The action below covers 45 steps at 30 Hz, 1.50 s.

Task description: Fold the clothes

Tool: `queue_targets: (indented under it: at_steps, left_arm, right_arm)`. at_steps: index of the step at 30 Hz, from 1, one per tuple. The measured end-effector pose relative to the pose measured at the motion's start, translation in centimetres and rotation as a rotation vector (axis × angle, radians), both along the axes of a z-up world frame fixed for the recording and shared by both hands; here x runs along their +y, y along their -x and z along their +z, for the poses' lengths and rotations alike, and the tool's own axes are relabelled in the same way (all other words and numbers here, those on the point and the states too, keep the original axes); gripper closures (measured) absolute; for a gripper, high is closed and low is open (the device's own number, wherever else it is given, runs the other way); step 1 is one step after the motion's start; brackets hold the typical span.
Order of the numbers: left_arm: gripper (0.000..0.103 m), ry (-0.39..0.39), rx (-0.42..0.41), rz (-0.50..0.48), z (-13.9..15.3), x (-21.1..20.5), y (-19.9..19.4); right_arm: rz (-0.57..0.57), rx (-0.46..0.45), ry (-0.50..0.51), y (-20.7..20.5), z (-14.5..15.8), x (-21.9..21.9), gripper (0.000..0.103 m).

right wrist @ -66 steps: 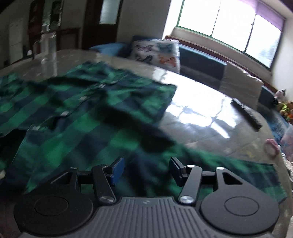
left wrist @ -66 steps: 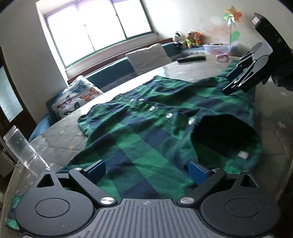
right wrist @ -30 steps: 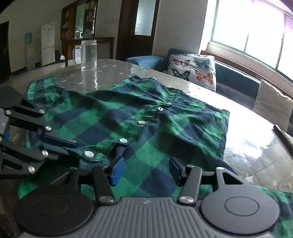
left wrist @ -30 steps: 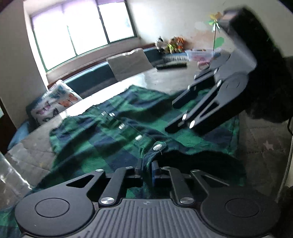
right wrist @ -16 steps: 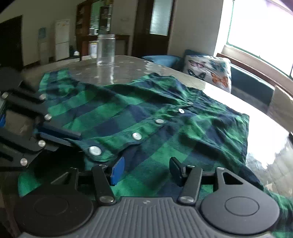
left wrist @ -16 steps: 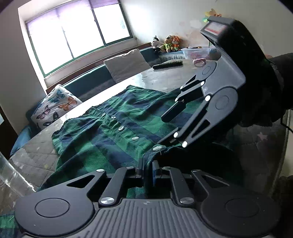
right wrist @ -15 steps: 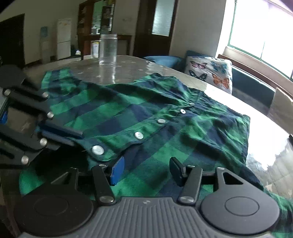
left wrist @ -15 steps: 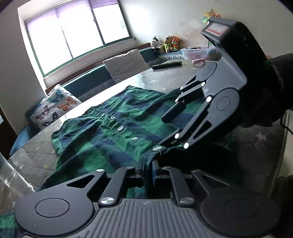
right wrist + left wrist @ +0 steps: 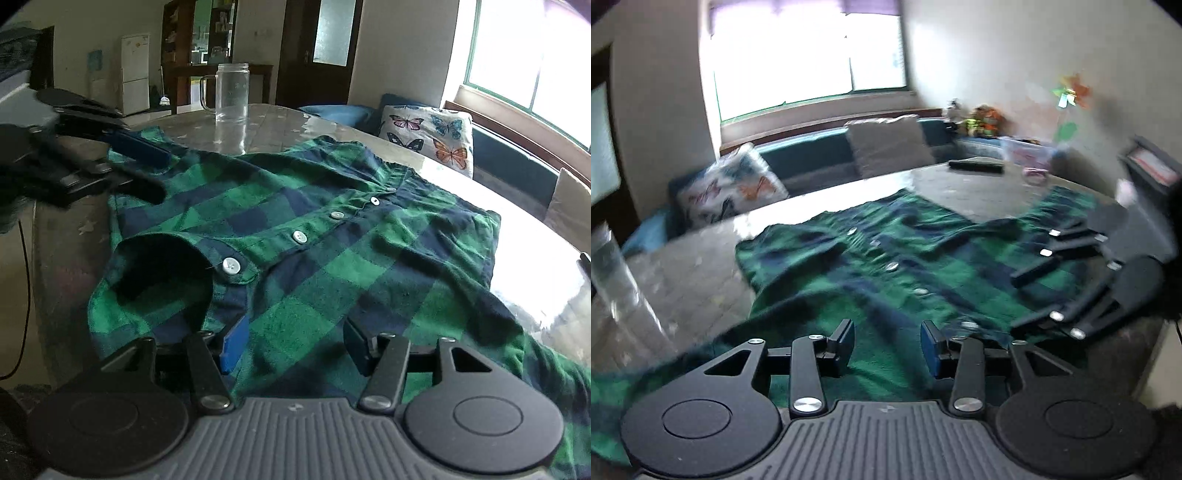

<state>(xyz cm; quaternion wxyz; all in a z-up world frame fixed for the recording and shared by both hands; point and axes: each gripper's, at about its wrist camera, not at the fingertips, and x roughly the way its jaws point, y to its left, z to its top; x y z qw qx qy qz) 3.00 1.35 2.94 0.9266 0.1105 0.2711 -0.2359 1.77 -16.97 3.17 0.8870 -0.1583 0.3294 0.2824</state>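
Left gripper [image 9: 887, 341]: jaws spread wide, empty, hovering above shirt [image 9: 886, 273] hem. Right gripper [image 9: 291, 341]: jaws wide too, nothing between, low over shirt [image 9: 332, 280] near collar. Left view blurred; alone shows remote [image 9: 976, 165] and toy bin [image 9: 1027, 153] beyond shirt's far edge. Right view sharp; alone shows glass mug [image 9: 231, 92] behind shirt, fridge [image 9: 135, 74] far behind. Shirt: green-navy plaid, spread front-up on table [image 9: 66, 236], buttoned, white buttons [image 9: 231, 265] in row, collar gaping open, fabric rumpled.

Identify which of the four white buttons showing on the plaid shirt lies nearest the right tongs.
The lowest button, at the collar opening of the plaid shirt. The other three run away up the placket from the right tongs.
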Motion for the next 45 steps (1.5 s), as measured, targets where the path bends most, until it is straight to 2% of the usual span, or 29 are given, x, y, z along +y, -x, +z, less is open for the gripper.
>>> queue_targets:
  at_steps: [3,8,13,19,23,27,31,37,41,45]
  left_arm:
    - [0.066,0.001,0.018,-0.003,-0.9,-0.7,-1.0]
    - [0.068,-0.104,0.014,-0.119,-3.0,-2.9,-0.2]
    - [0.068,-0.143,0.026,-0.194,-4.0,-3.2,1.1]
    - [0.065,-0.098,0.047,-0.179,-2.2,-2.1,-0.3]
    - [0.063,-0.043,0.024,-0.116,0.2,-0.9,-3.2]
    - [0.063,0.011,0.069,-0.103,1.1,0.1,-6.1]
    - [0.063,-0.034,0.07,-0.121,0.8,0.4,-5.5]
    - [0.063,-0.035,0.115,-0.003,-0.6,2.5,-5.7]
    - [0.061,-0.095,0.135,-0.029,-2.4,2.2,-4.7]
    - [0.061,-0.141,0.123,-0.061,-3.2,2.5,-3.0]
  right_arm:
    - [0.014,0.007,0.002,0.3,0.1,0.2,0.045]
    - [0.028,0.022,-0.002,0.7,0.0,0.3,0.045]
    - [0.036,0.054,-0.024,0.1,0.7,-0.1,0.045]
    - [0.008,0.059,-0.061,-2.3,2.3,-1.3,0.045]
    - [-0.049,0.039,-0.073,-5.0,3.0,-2.4,0.045]
    - [-0.091,0.048,-0.097,-8.1,3.1,-2.6,0.045]
    - [-0.046,0.052,-0.117,-8.9,2.7,-1.5,0.045]
    - [0.087,0.058,-0.077,-8.1,1.0,2.3,0.045]
    - [0.164,0.064,-0.057,-6.2,0.3,4.4,0.045]
    - [0.227,0.023,0.01,-3.9,0.0,5.4,0.045]
